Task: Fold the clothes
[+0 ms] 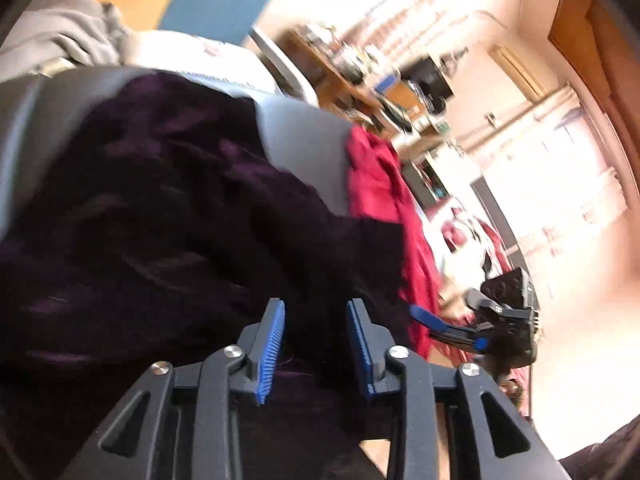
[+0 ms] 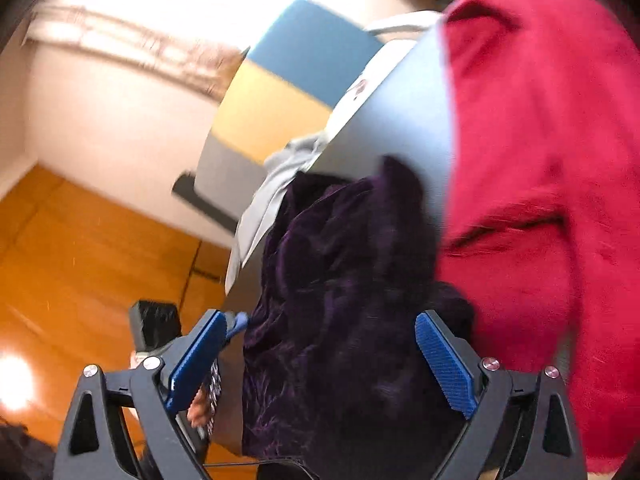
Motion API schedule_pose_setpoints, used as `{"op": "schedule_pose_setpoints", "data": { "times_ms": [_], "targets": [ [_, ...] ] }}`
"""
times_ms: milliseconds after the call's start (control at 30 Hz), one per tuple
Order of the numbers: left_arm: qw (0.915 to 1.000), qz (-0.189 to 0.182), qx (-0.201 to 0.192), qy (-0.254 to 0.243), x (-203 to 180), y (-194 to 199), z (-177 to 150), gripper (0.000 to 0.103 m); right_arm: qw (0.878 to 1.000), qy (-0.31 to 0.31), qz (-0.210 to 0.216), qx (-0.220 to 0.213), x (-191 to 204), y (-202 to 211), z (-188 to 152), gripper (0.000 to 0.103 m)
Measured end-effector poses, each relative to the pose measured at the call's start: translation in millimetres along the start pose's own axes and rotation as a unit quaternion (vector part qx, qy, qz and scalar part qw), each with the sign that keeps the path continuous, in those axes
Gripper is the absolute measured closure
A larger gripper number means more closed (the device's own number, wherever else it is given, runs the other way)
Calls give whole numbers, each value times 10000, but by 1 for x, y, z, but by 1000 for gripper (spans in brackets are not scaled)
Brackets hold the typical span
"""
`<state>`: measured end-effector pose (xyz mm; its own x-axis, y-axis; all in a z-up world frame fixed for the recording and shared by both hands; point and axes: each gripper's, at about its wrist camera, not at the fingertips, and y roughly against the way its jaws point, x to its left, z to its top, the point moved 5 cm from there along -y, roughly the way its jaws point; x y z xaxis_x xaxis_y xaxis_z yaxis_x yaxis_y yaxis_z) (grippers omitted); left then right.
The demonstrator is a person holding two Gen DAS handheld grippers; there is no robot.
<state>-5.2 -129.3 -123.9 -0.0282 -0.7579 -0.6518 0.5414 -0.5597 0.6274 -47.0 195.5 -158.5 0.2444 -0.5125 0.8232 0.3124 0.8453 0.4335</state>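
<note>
Grey table [image 1: 304, 128], purple garment [image 1: 160, 220] (shelves leftward only)

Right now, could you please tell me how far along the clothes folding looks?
Nothing looks folded yet. The dark purple velvety garment lies crumpled on the grey table, with the red garment bunched beside it and a light grey garment heaped further back. The left gripper and right gripper stand open over the purple one, gripping nothing. All three remain.

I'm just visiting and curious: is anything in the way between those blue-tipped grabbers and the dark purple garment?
Nothing visible is. The dark purple garment lies right ahead of the left gripper and the right gripper, both with jaws apart. The red garment lies beside it, not across it.
</note>
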Motion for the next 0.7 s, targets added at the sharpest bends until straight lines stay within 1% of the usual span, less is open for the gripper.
{"op": "schedule_pose_setpoints", "data": {
  "times_ms": [33,67,133,167,200,233,267,333,400,433,467,500,533,600,633,667,700],
  "targets": [
    [9999,-26,134,11,-7,-11,-2,66,9999,-24,-132,-76,-5,4,-1,0],
    [9997,-27,235,59,-13,-20,-5,64,9992,-28,-362,-171,-11,9,-1,0],
    [9988,-110,469,51,-30,-39,-9,60,9984,-160,-468,-290,-22,14,-2,0],
    [9986,1,526,-7,-36,-46,-12,58,9984,-284,-360,-318,-27,16,-2,0],
    [9982,114,582,-65,-43,-53,-16,57,9982,-376,-303,-345,-31,19,-3,0],
    [9982,217,509,-222,-52,-54,-16,57,9980,-467,-236,-366,-36,23,-3,0],
    [9978,319,432,-381,-61,-56,-17,57,9976,-554,-171,-385,-40,27,-4,0],
    [9946,359,371,-899,-84,-56,-20,57,9969,-680,-55,-398,-46,29,-6,0],
    [9898,480,581,-1206,-93,-65,-19,57,9954,-855,78,-433,-55,41,-4,0],
    [9880,550,747,-1234,-94,-74,-20,57,9943,-953,151,-462,-61,50,-3,0],
    [9870,585,873,-1217,-94,-81,-20,56,9933,-1016,222,-505,-62,50,-1,0],
    [9839,624,1079,-1278,-97,-92,-19,55,9923,-1073,285,-542,-63,49,0,0],
    [9804,673,1200,-1413,-99,-99,-19,53,9920,-1090,308,-549,-63,48,-1,0],
    [9687,974,1526,-1696,-103,-118,-23,49,9914,-1126,352,-564,-62,45,-2,0],
    [9605,1128,1678,-1912,-106,-127,-28,48,9911,-1144,374,-572,-62,44,-2,0],
    [9497,1417,1711,-2206,-109,-134,-32,48,9908,-1157,391,-575,-61,42,-3,0],
    [9494,1485,1638,-2231,-108,-134,-32,52,9911,-1146,383,-560,-61,42,-3,0]
  ]
}}
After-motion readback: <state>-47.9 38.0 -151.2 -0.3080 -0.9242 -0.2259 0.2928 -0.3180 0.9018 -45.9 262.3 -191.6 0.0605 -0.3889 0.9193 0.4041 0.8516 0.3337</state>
